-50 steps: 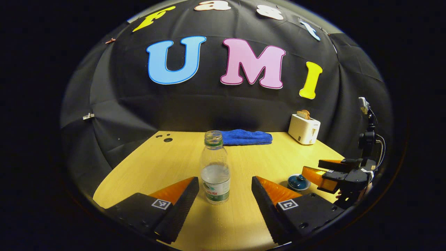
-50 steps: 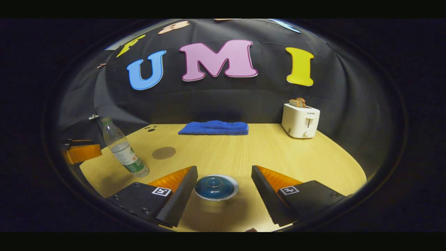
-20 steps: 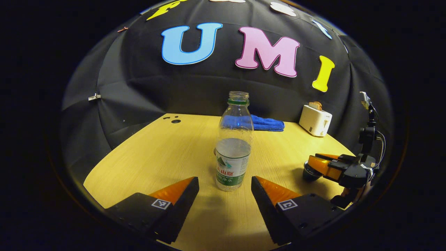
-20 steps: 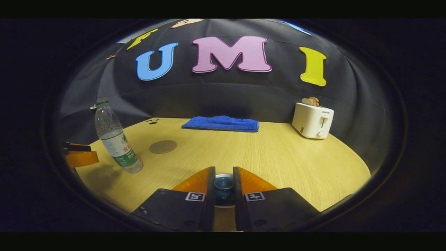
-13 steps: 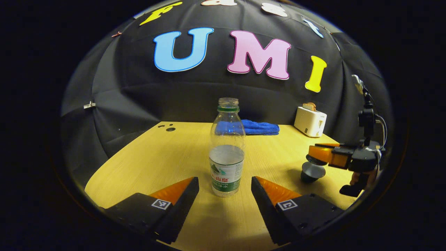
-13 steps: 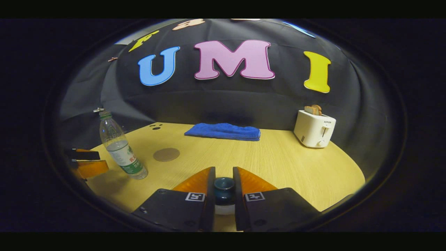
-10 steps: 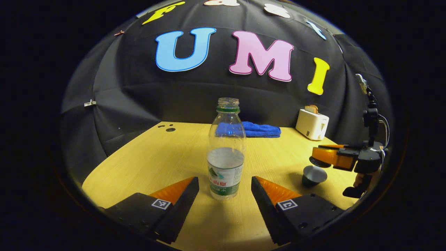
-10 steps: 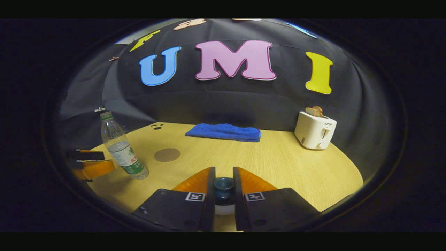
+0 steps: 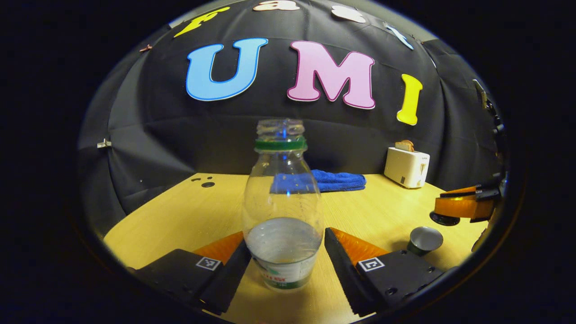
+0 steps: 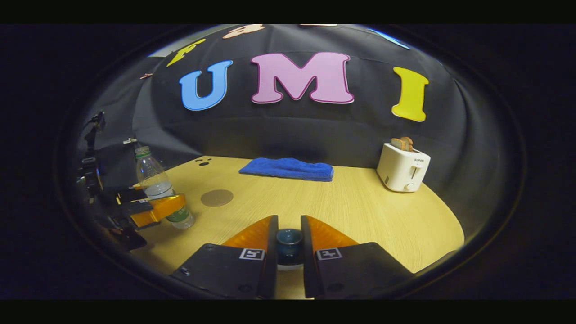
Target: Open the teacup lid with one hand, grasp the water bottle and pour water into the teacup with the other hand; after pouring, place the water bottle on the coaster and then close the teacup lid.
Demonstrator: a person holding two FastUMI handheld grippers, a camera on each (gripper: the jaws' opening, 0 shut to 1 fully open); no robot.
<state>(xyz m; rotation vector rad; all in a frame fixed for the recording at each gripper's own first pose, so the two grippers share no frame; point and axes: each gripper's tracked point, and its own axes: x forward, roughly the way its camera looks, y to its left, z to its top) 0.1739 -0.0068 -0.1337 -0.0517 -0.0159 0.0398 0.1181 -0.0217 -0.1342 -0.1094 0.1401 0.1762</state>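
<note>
Lid (image 10: 289, 240) pinched by its knob between the right gripper (image 10: 289, 245) fingers, held up off the wooden table (image 10: 360, 211) — in the left gripper view that gripper shows at the far right edge, the lid hanging just above and beside the uncovered teacup (image 9: 425, 239). The left gripper (image 9: 285, 256) has its fingers spread to either side of the water bottle (image 9: 283, 216), which stands upright and capless on the table, partly filled; the fingers sit close against its lower body, but whether they touch it cannot be told. In the right gripper view the bottle stands at the left with the left gripper around it, and the round coaster (image 10: 217, 197) lies bare just beside it. At the back of the table — a folded blue cloth (image 10: 288, 169) and a white toaster (image 10: 403, 167) with bread in its slots.
</note>
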